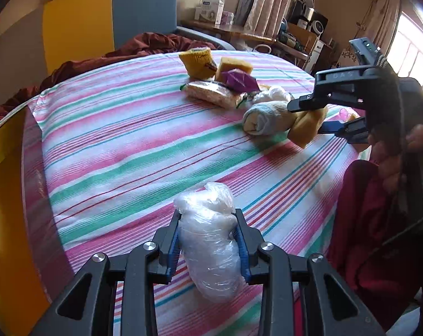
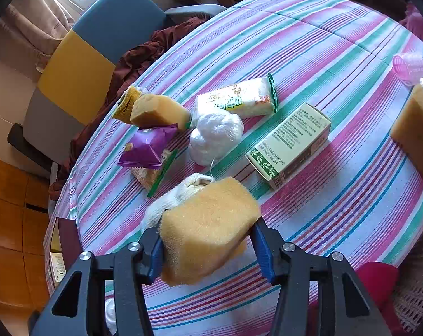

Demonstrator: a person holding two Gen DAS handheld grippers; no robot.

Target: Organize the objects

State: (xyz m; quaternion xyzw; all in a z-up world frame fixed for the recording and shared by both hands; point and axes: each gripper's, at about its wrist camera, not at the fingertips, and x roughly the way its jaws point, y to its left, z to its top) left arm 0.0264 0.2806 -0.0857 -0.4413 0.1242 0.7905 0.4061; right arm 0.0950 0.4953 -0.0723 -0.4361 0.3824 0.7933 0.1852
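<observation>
Left gripper point(image 1: 208, 240) jaws pinch a plastic-wrapped bundle point(image 1: 208, 238) — right gripper point(image 2: 211, 247) jaws squeeze a sponge point(image 2: 208, 226).

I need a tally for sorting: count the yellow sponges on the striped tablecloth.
3. One sponge sits between the right gripper's fingers, one lies by the purple snack packet, and one is at the right edge of the right wrist view. More may be hidden.
</observation>
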